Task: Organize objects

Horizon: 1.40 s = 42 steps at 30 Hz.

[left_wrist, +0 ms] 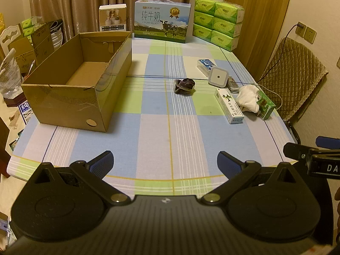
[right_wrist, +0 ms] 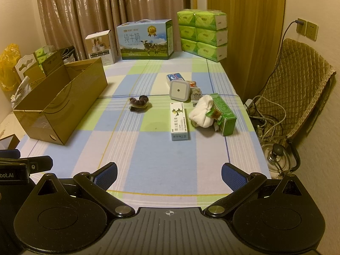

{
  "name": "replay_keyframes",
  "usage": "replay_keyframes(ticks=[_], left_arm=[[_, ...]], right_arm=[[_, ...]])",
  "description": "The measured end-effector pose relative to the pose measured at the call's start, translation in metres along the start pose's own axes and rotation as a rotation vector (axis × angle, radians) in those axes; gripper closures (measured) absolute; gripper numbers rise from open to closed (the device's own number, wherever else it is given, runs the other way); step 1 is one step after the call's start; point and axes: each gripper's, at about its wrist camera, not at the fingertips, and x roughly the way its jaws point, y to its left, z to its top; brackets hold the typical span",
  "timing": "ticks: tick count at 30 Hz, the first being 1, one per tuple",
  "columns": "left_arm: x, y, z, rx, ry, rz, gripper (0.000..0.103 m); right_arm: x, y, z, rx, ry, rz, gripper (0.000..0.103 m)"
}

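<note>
- The cardboard box point(left_wrist: 80, 80) sits at the left of the table point(left_wrist: 170, 140), open at the top and, as far as its floor shows, with nothing in it; by my reading it is where the loose things are meant to go.
- The left gripper point(left_wrist: 164, 162) hangs over the near edge of the table, jaws spread wide with nothing between them; the box lies ahead and to its left, well apart from it.
- The dark scrunchie point(left_wrist: 184, 86) lies alone near the middle of the table, between the box and the cluster; it looks soft and easy to pinch.
- The right gripper point(right_wrist: 169, 176) also hovers at the near edge, jaws wide apart and holding nothing; its fingers point down toward the cloth.
- The small things crowd the right side: a long white carton point(right_wrist: 179, 121), a white square device point(right_wrist: 178, 90) with a blue-labelled case point(right_wrist: 175, 77) behind it, a white cloth bundle point(right_wrist: 201, 113) touching a green carton point(right_wrist: 225, 114).
- No item is lifted yet, so I judge this the start; the first reach is still to come.
- The next move calls for one gripper to travel forward, straddle one item and close; the scrunchie or the long white carton stand free, whereas the bundle and green carton touch and may shift together.
</note>
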Motion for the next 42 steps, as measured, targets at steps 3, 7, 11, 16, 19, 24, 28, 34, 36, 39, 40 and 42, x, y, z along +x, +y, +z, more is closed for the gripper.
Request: replay_keyframes(ticks=[3, 7, 11, 16, 19, 24, 28, 34, 36, 39, 40, 42], left_arm=[[0.000, 0.000, 0.000, -0.001, 0.000, 0.000, 0.001], [-0.001, -0.001, 0.000, -0.002, 0.002, 0.000, 0.001], [0.000, -0.001, 0.000, -0.003, 0.001, -0.001, 0.001], [-0.001, -0.001, 0.000, -0.004, 0.001, 0.001, 0.001], [-0.001, -0.001, 0.000, -0.002, 0.000, 0.001, 0.001], [0.001, -0.001, 0.004, 0.003, 0.000, -0.003, 0.001], [0.006, -0.003, 0.011, 0.004, 0.008, -0.014, 0.001], [0.019, -0.010, 0.027, 0.015, 0.007, -0.035, 0.001], [0.025, -0.014, 0.034, 0.023, 0.005, -0.039, 0.001], [0.036, -0.022, 0.046, 0.035, 0.004, -0.049, 0.001], [0.040, -0.025, 0.051, 0.040, 0.004, -0.055, 0.001], [0.048, -0.030, 0.057, 0.048, 0.003, -0.057, 0.001]], right_arm=[[0.000, 0.000, 0.000, 0.001, -0.001, -0.003, 0.002], [0.000, -0.002, -0.002, -0.003, 0.001, -0.001, 0.002], [0.000, -0.002, -0.002, -0.002, 0.003, -0.001, 0.002], [0.000, -0.002, -0.002, -0.002, 0.003, -0.002, 0.002], [0.000, -0.002, -0.001, -0.001, 0.003, -0.002, 0.002], [0.001, -0.005, 0.001, 0.003, 0.001, -0.006, 0.002], [0.003, -0.011, 0.004, 0.016, 0.000, -0.015, 0.002], [0.005, -0.030, 0.011, 0.039, -0.011, -0.038, 0.002], [0.006, -0.038, 0.015, 0.046, -0.018, -0.050, 0.002], [0.009, -0.052, 0.023, 0.056, -0.034, -0.069, 0.002], [0.009, -0.056, 0.026, 0.059, -0.040, -0.074, 0.002], [0.012, -0.065, 0.031, 0.061, -0.055, -0.082, 0.002]])
